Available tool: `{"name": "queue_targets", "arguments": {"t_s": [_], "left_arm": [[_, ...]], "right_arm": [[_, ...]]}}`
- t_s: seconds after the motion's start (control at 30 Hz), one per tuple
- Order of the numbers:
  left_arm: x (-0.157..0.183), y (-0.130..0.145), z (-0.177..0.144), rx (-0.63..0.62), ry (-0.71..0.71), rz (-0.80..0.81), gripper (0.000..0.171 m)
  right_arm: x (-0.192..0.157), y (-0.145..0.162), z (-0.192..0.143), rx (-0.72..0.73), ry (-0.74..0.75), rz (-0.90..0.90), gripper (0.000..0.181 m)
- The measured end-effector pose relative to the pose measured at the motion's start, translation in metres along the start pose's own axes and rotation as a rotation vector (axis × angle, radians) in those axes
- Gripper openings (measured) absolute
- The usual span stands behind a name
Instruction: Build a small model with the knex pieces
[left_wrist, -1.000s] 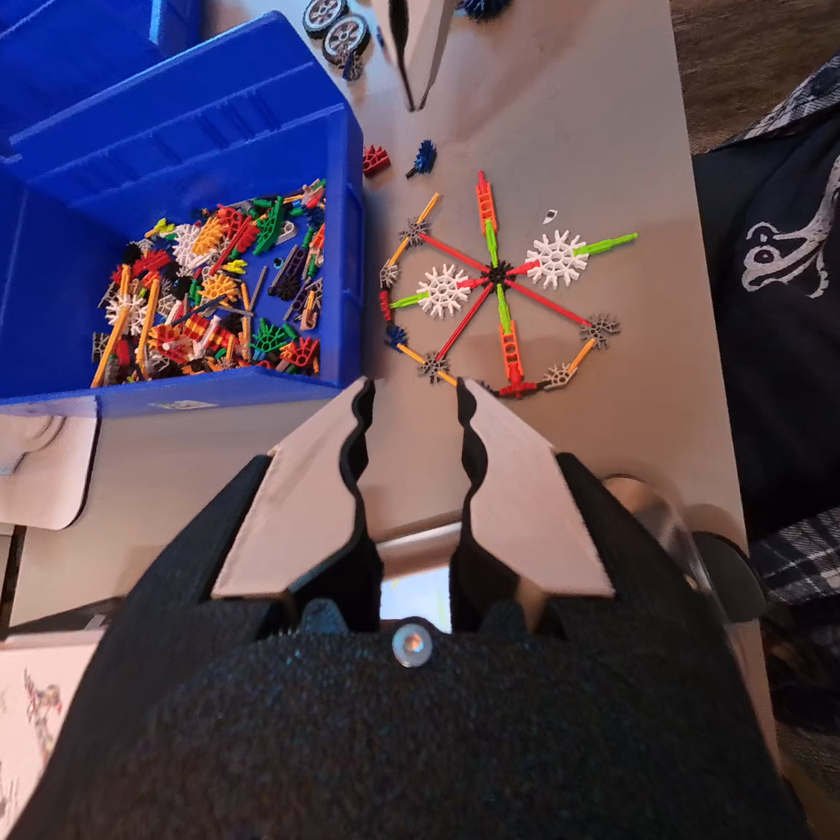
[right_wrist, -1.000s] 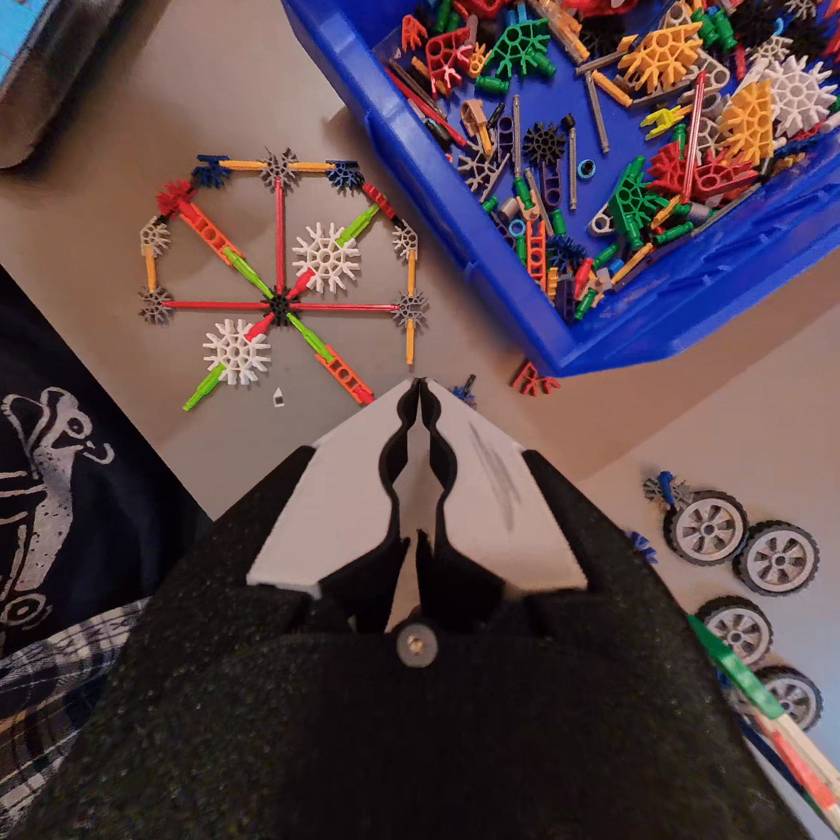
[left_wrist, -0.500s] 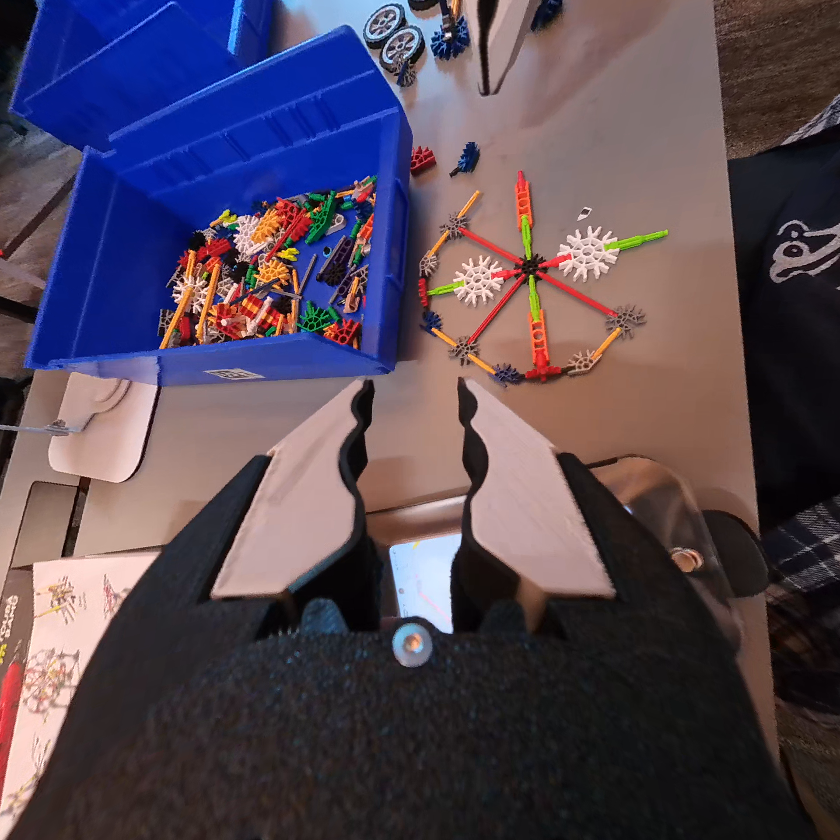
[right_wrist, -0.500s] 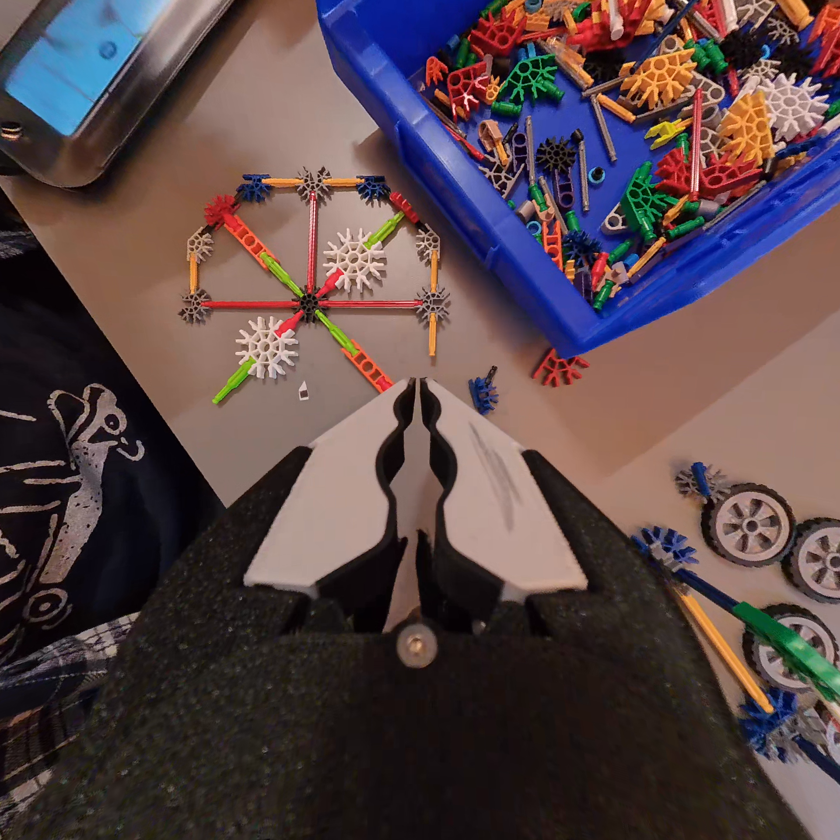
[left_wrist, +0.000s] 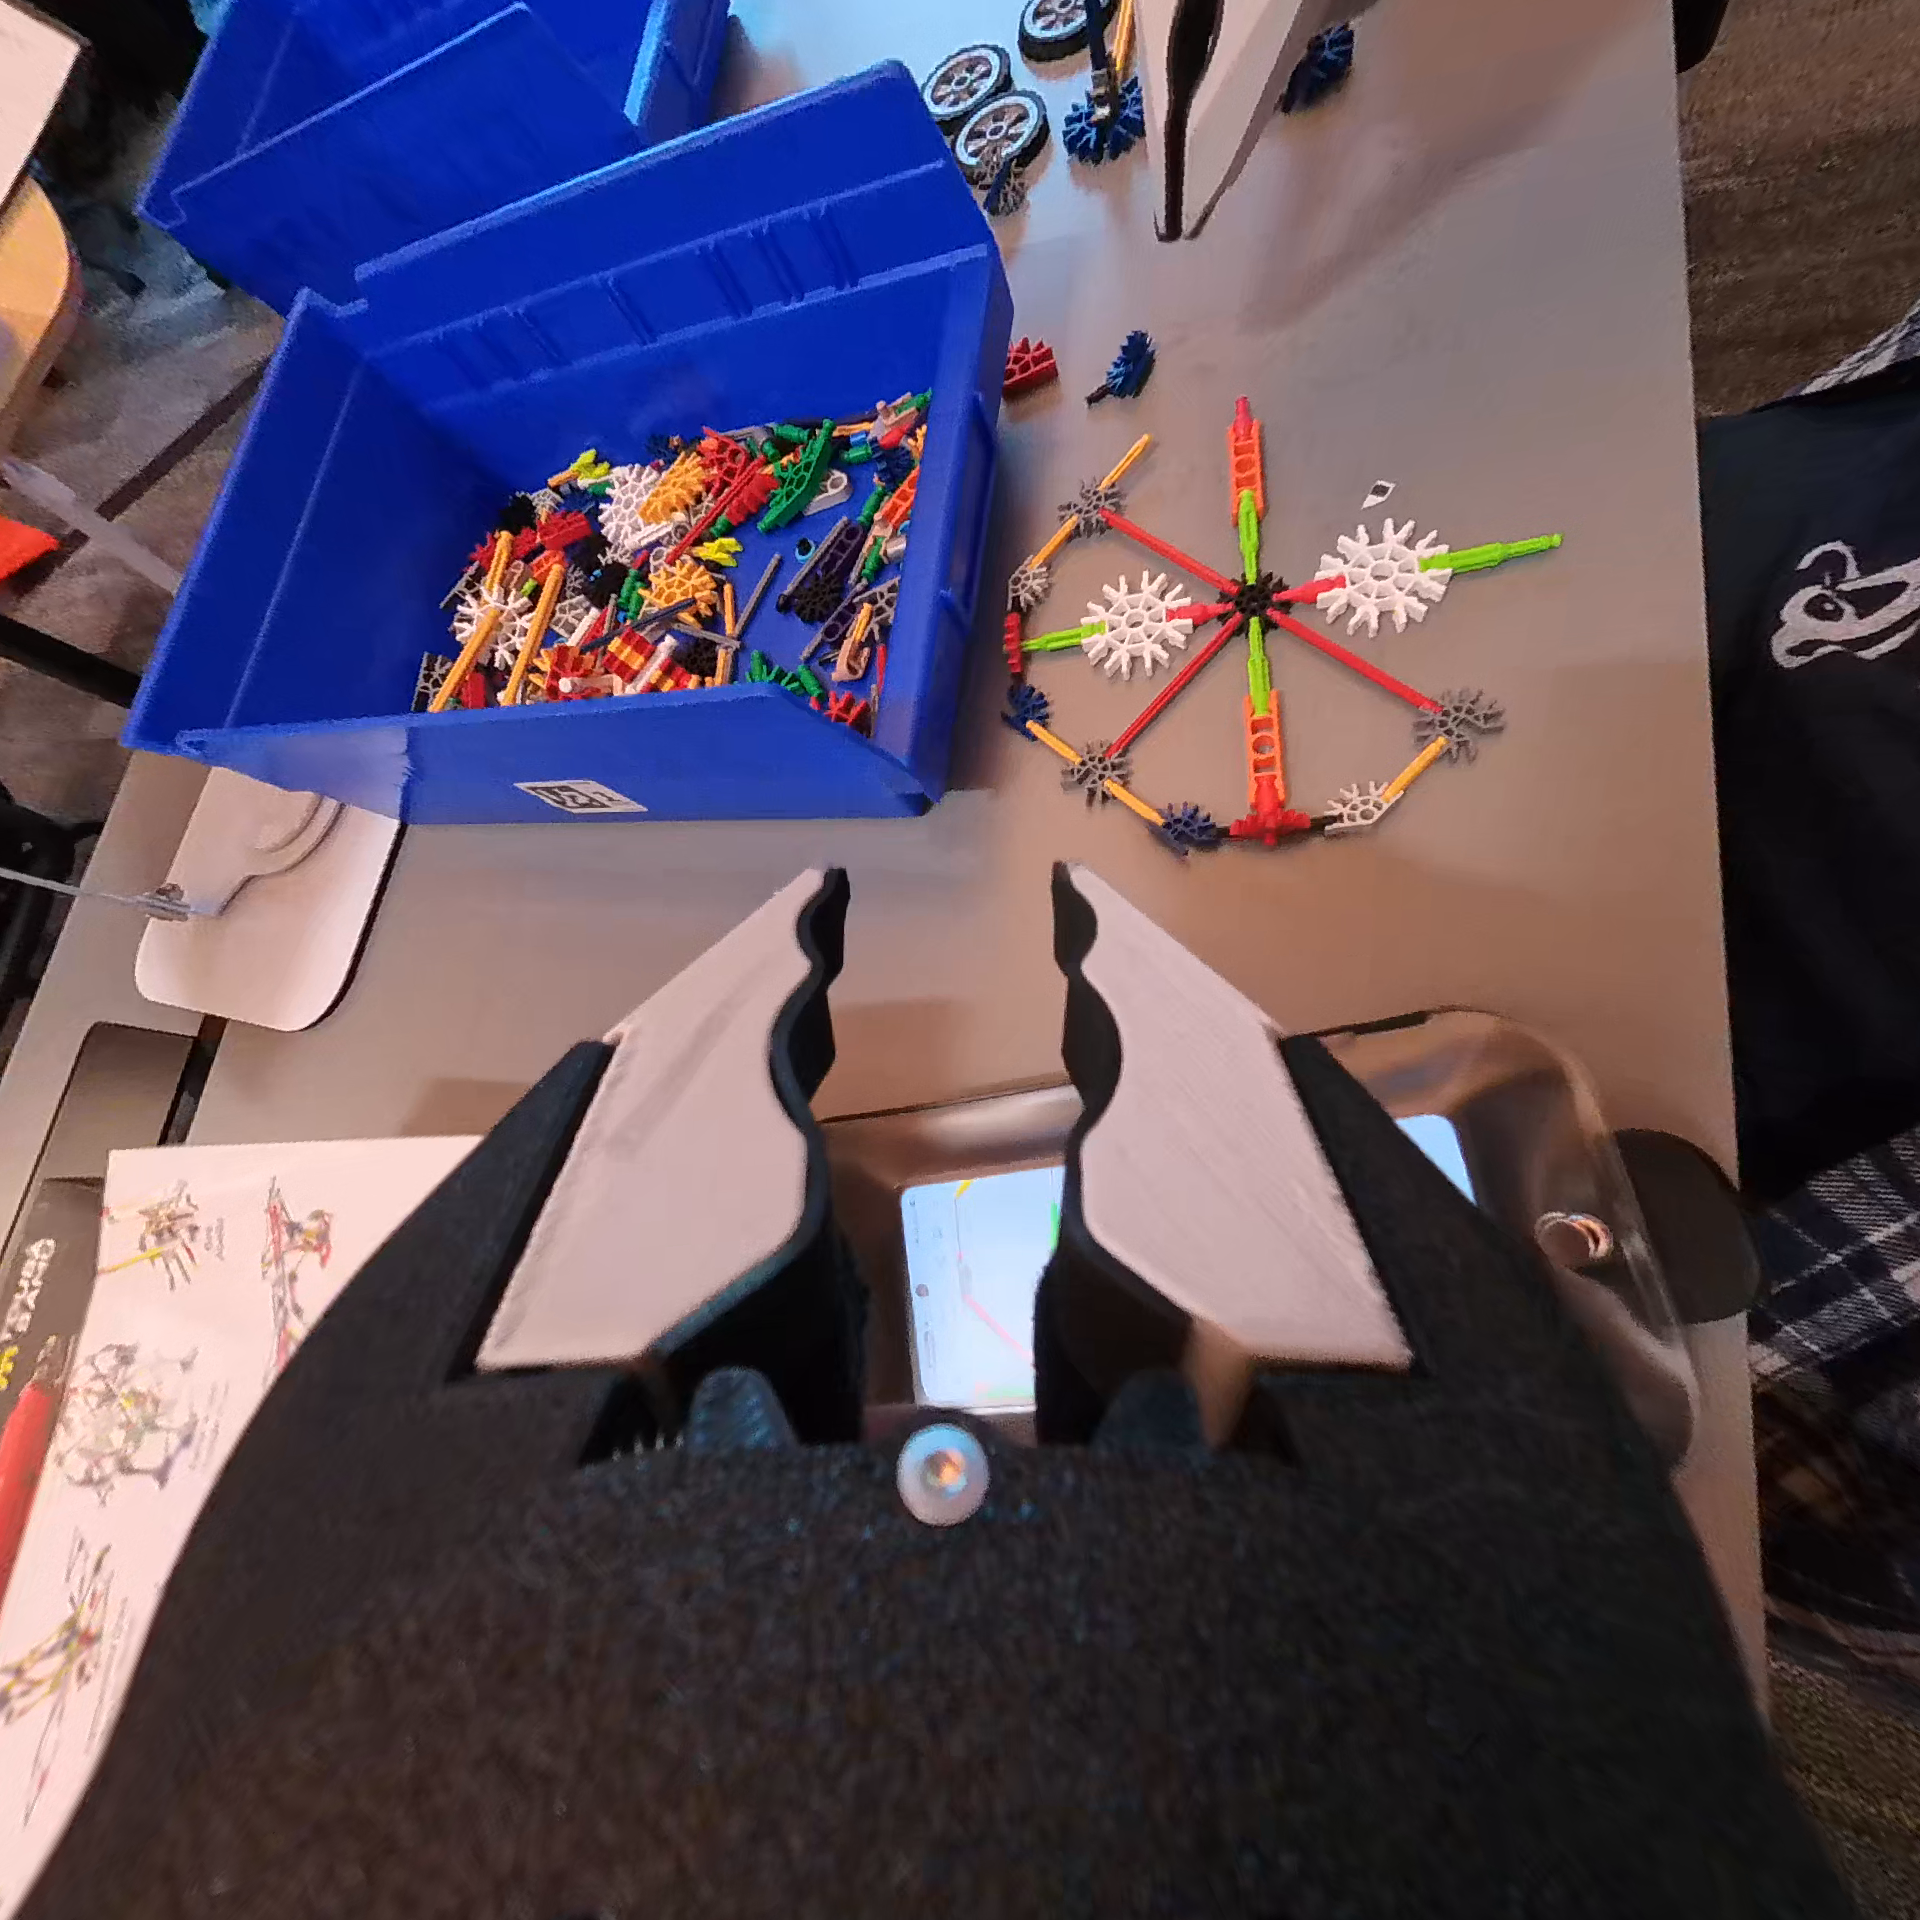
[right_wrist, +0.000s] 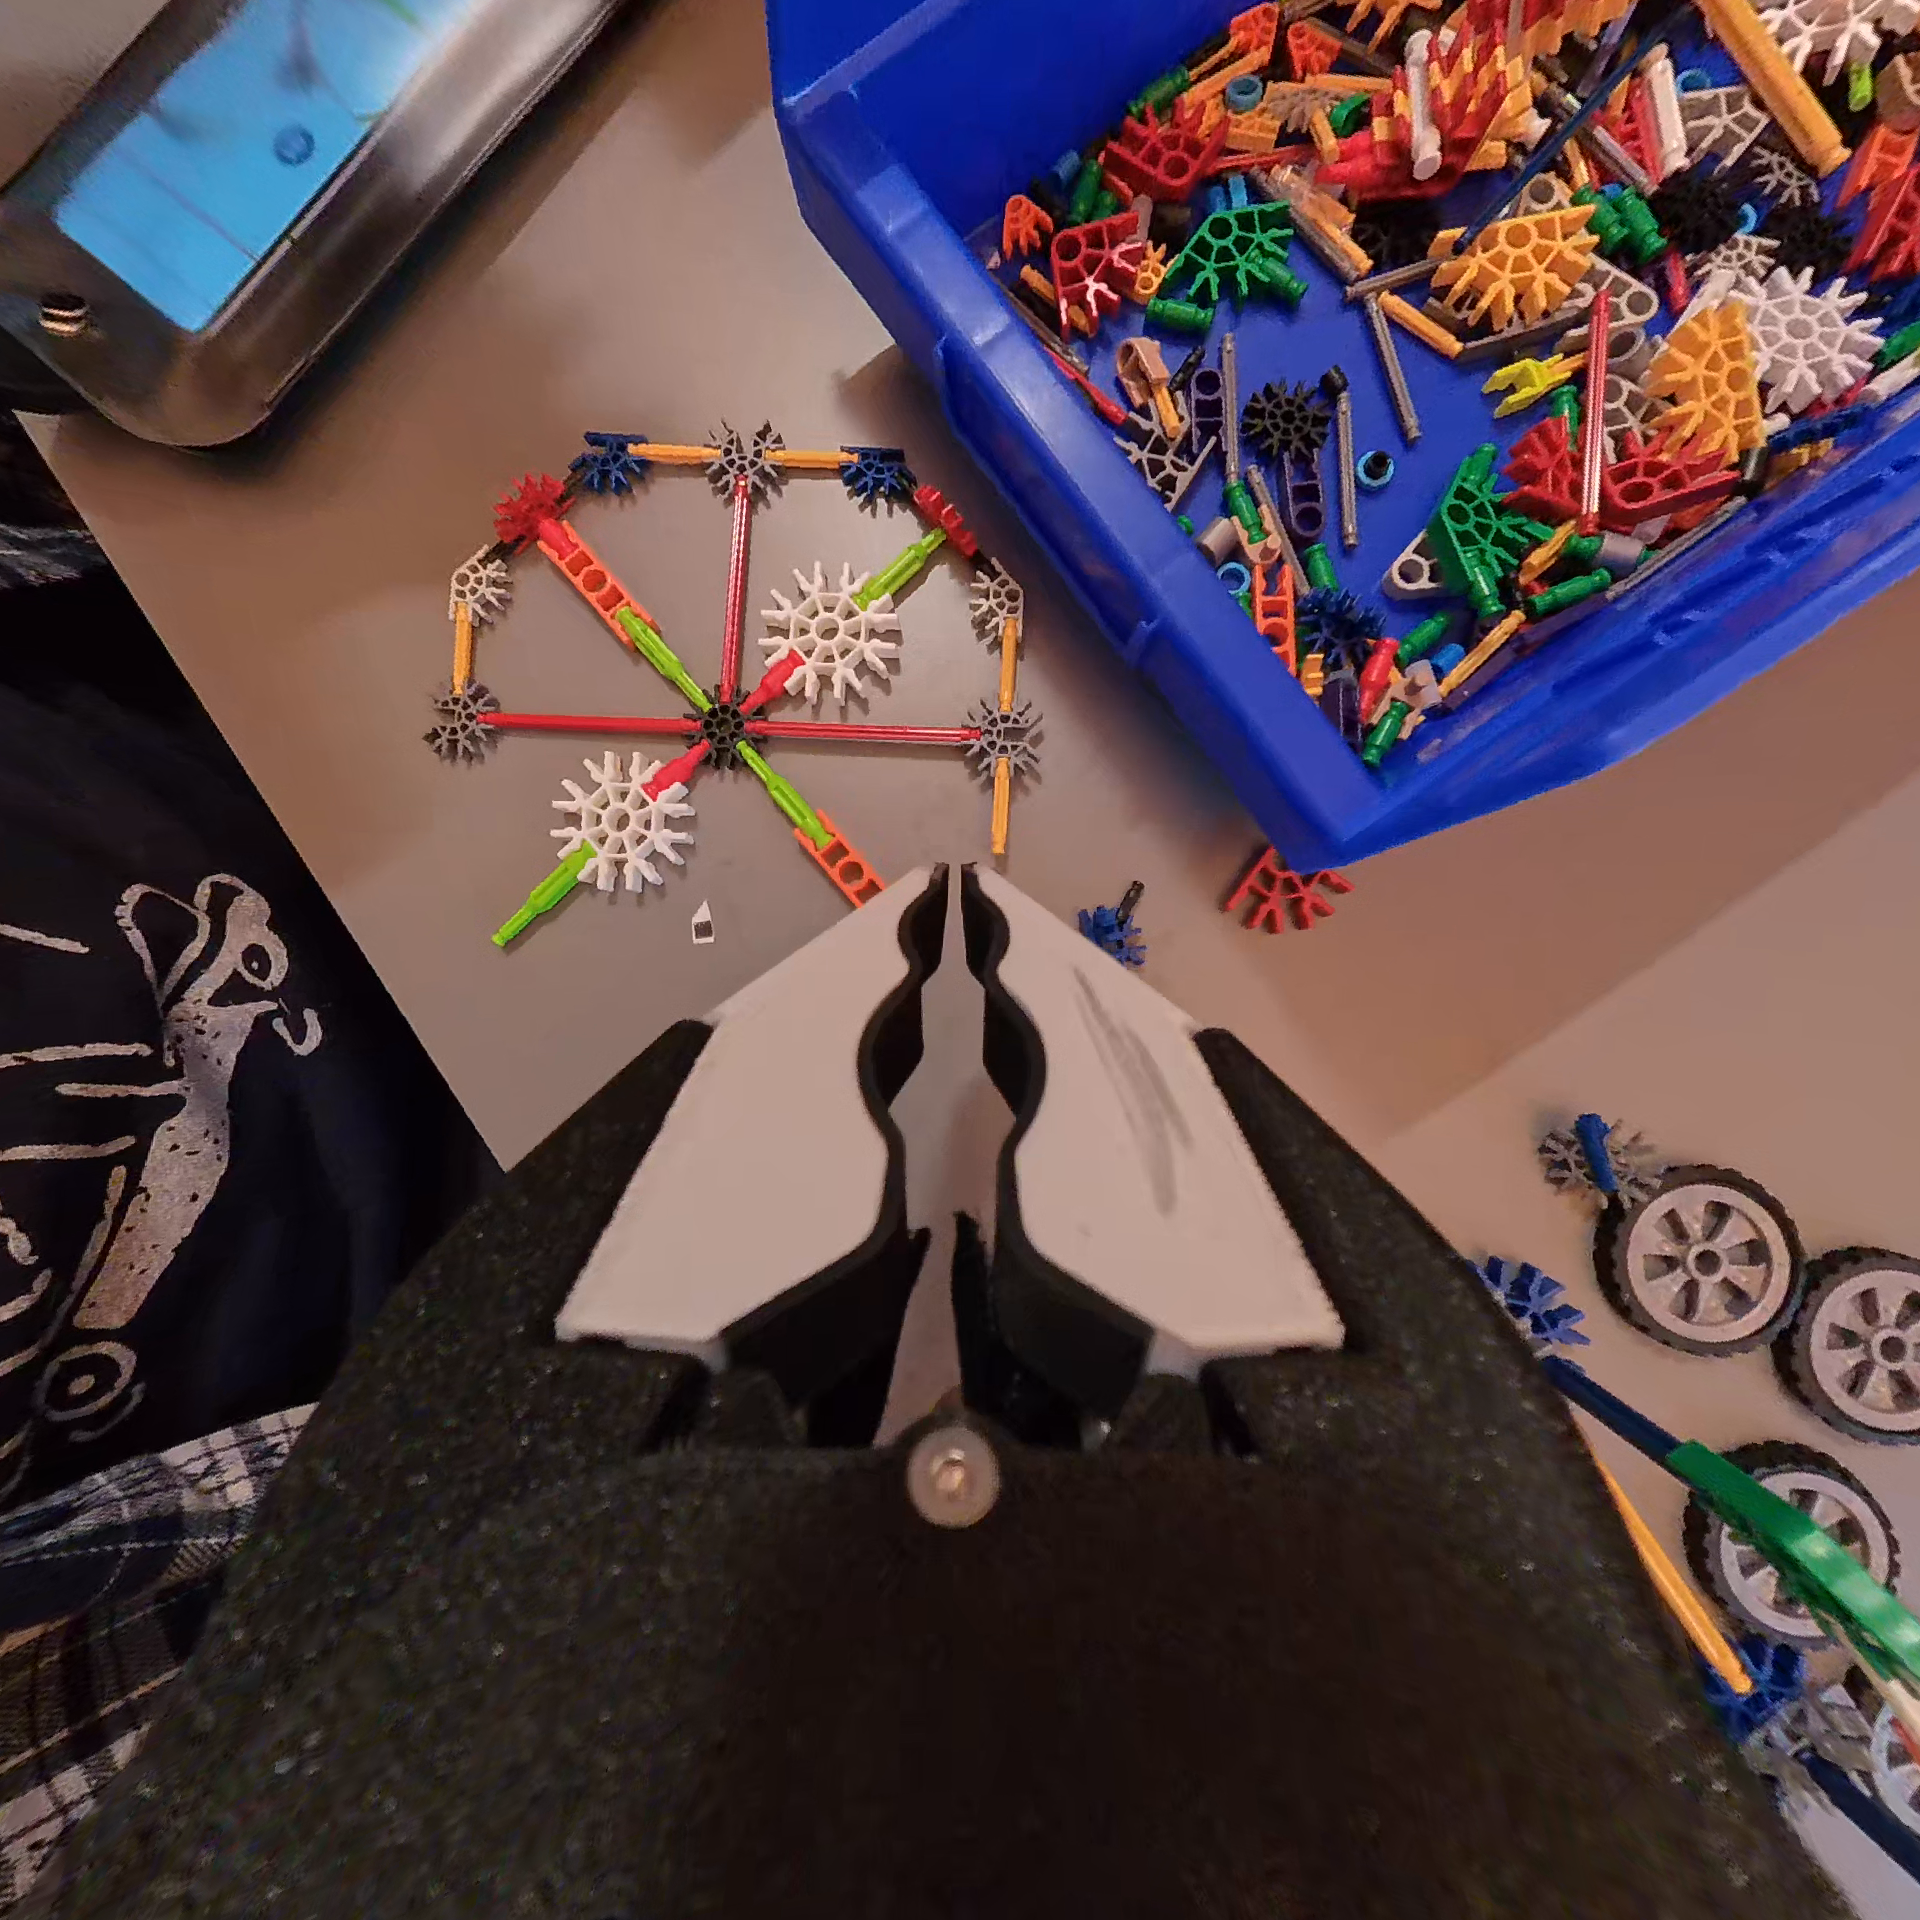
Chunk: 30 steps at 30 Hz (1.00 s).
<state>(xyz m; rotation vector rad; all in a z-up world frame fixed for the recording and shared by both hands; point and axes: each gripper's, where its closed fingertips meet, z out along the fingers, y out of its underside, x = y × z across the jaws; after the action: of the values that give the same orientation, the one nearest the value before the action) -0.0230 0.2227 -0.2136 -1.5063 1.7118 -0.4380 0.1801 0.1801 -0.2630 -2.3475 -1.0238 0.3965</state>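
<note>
A flat wheel-shaped build of coloured rods and connectors (left_wrist: 1255, 613) lies on the grey table; it also shows in the right wrist view (right_wrist: 727, 686). A blue bin (left_wrist: 665, 748) full of loose rods and connectors stands beside it, also in the right wrist view (right_wrist: 1122, 582). My left gripper (left_wrist: 943, 894) is open and empty, held above the table in front of the bin and the build. My right gripper (right_wrist: 954, 871) is shut and empty, just short of the build's orange end; it shows far off in the left wrist view (left_wrist: 1184, 208).
A loose red connector (right_wrist: 1286, 894) and a small blue one (right_wrist: 1114, 928) lie near the bin. Grey wheels (right_wrist: 1704, 1262) and a rod assembly (right_wrist: 1766, 1496) lie to the right. A metal-framed screen (left_wrist: 977, 1288) and an instruction sheet (left_wrist: 135, 1382) lie under the left gripper. A person's dark shirt (right_wrist: 156, 1039) borders the table. Left tips to right tips: about 20 cm.
Both grippers have pulled back and up from the build, so more of the table shows. The left stayed open, the right stayed shut.
</note>
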Motion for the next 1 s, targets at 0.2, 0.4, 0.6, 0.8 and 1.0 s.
{"name": "queue_targets", "arguments": {"t_s": [0.2,0.4,0.6,0.8,1.0], "left_arm": [[0.002,0.003,-0.001,0.004,0.000,-0.005,0.040],[0.001,0.002,-0.002,0.012,-0.002,-0.002,0.040],[0.002,0.002,0.000,0.009,-0.002,-0.002,0.041],[0.002,0.002,0.001,0.006,-0.001,-0.003,0.041],[0.002,0.003,0.001,0.004,-0.003,-0.005,0.041]], "right_arm": [[0.001,-0.001,-0.002,0.005,0.011,0.000,0.002],[0.008,-0.003,-0.009,0.024,0.041,0.017,0.002],[0.010,0.000,-0.013,0.027,0.051,0.021,0.004],[0.010,0.004,-0.012,0.031,0.048,0.030,0.004],[0.006,0.009,-0.008,0.019,0.033,0.032,0.004]]}}
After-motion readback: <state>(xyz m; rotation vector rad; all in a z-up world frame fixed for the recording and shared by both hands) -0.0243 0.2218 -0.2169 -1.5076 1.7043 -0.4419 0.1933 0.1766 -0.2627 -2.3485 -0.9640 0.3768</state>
